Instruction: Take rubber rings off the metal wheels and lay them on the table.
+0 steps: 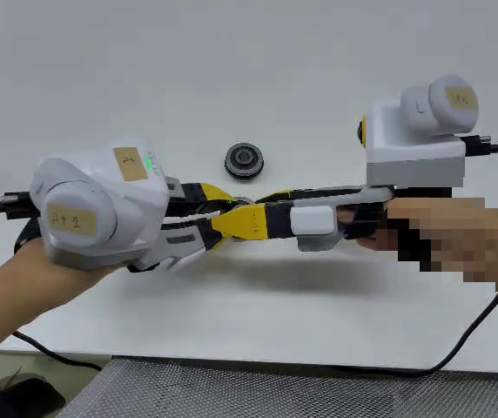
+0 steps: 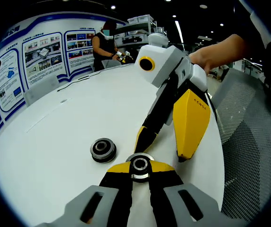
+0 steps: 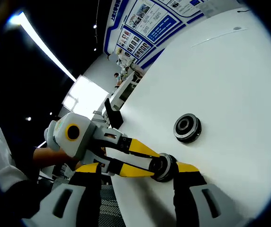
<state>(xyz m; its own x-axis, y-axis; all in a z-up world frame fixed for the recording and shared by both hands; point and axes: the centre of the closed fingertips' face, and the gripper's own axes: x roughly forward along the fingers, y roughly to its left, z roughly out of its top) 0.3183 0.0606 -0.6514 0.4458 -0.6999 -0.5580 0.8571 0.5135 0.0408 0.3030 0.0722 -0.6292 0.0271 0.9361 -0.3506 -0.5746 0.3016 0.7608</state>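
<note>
- Grip first: your left gripper [image 2: 140,169] is pinched on the held wheel [image 3: 164,166], above the table [image 1: 319,287]. Clamp it firm and level.
- Your right gripper [image 3: 136,168] is spread, with one jaw just beside the held wheel and the other well off. Judging by that, catch the rubber ring at the rim and peel it away from the left jaws.
- Beyond the held wheel a second wheel [image 1: 244,161] lies apart, with bare table around it for laying rings.
- Nearer you than the held wheel is the table edge, with mesh [image 1: 275,392] past it. Drop nothing there.
</note>
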